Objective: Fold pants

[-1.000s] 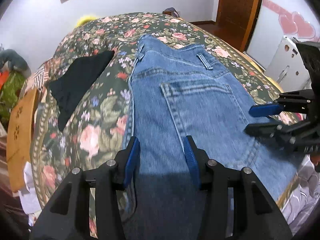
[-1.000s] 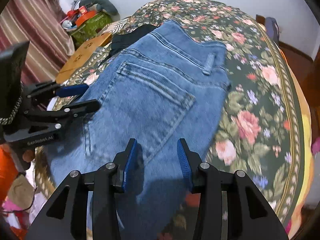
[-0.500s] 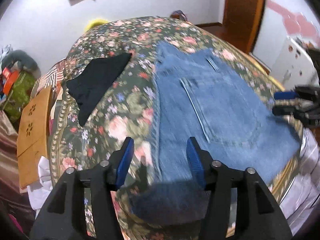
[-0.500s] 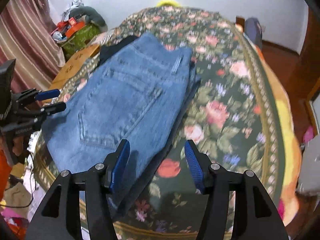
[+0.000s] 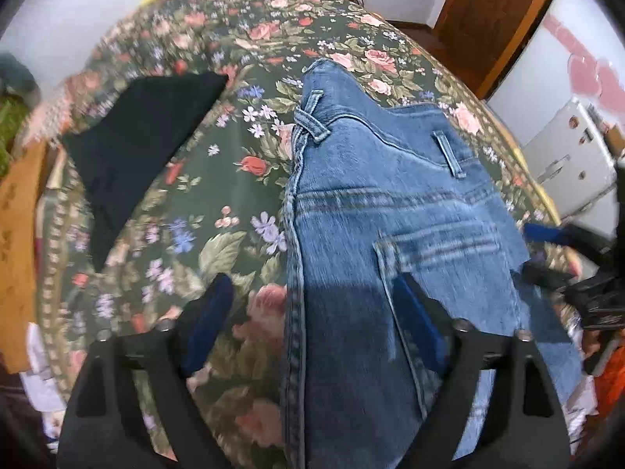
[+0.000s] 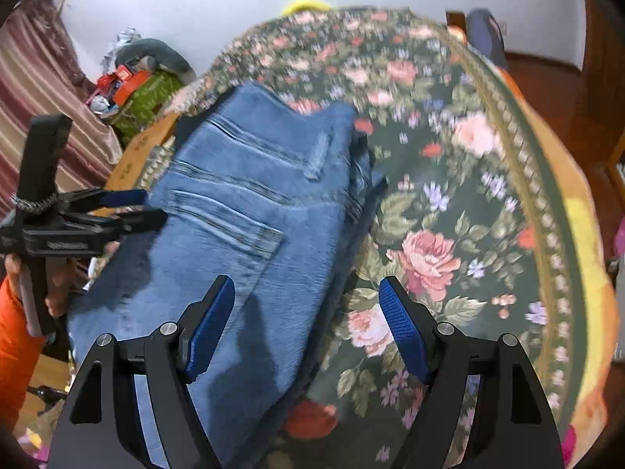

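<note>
Opening both jaws over folded jeans (image 5: 390, 211) on floral bed (image 5: 218, 211) | left hand-held gripper (image 5: 312, 328) wide, opening, straddling near-left seam, pads clear | right hand-held gripper (image 6: 308, 324) opening, over near-right edge, nothing pinched | advice: bite all layers squarely at both edges, lift evenly.

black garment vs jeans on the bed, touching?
Apart. The left wrist view shows a wide strip of floral bedspread between the black garment and the left seam of the jeans.
</note>
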`<state>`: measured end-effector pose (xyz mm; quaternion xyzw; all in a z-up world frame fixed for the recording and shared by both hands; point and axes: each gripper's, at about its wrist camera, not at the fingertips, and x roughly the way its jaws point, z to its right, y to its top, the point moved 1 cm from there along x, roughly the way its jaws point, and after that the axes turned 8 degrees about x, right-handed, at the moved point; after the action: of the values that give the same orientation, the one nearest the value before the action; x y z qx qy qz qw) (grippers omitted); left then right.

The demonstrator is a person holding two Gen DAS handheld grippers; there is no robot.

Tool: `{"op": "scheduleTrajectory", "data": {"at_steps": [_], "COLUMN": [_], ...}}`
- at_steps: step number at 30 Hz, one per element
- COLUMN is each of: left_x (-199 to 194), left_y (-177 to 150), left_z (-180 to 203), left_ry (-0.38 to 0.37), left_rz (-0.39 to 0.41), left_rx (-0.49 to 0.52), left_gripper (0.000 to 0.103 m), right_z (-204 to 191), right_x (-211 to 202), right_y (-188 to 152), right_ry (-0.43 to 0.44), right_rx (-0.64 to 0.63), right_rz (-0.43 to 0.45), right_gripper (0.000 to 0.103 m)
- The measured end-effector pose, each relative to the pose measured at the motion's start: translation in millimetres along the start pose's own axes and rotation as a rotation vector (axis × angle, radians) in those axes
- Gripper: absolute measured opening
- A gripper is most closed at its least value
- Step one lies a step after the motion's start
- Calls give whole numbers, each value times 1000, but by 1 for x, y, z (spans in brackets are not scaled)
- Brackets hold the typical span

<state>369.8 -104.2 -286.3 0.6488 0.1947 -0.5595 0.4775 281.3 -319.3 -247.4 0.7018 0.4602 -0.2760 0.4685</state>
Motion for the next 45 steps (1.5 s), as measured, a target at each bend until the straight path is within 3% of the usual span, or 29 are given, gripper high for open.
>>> {"op": "scheduleTrajectory", "data": {"at_steps": [10, 17, 20, 23, 28, 31, 33, 36, 45], "left_x": [27, 41, 45, 46, 30, 19, 9, -14, -98], "left_y": [15, 27, 34, 37, 32, 26, 22, 16, 7], "left_z": [4, 8, 13, 17, 22, 27, 31, 31, 31], "left_ry": [-162, -231, -247, -222, -195, -180, -165, -159, -62], "left_rz": [-42, -51, -57, -52, -14, -3, 14, 57, 234], "left_rx": [22, 3, -5, 0, 41, 63, 76, 66, 70], "left_gripper": [94, 95, 87, 83, 64, 57, 49, 44, 41], "right_z": [31, 18, 10, 9, 10, 6, -1, -10, -59], "right_x": [33, 45, 48, 48, 34, 22, 12, -3, -50], "right_y": [8, 18, 23, 24, 24, 23, 20, 15, 36], "right_ry": [222, 274, 277, 285, 270, 274, 258, 250, 261], "right_rx": [151, 153, 142, 146, 128, 108, 73, 39, -71], "right_rz": [-87, -96, -99, -102, -85, -73, -49, -18, 112], "right_gripper": [80, 81, 79, 72, 42, 33, 30, 27, 21]}}
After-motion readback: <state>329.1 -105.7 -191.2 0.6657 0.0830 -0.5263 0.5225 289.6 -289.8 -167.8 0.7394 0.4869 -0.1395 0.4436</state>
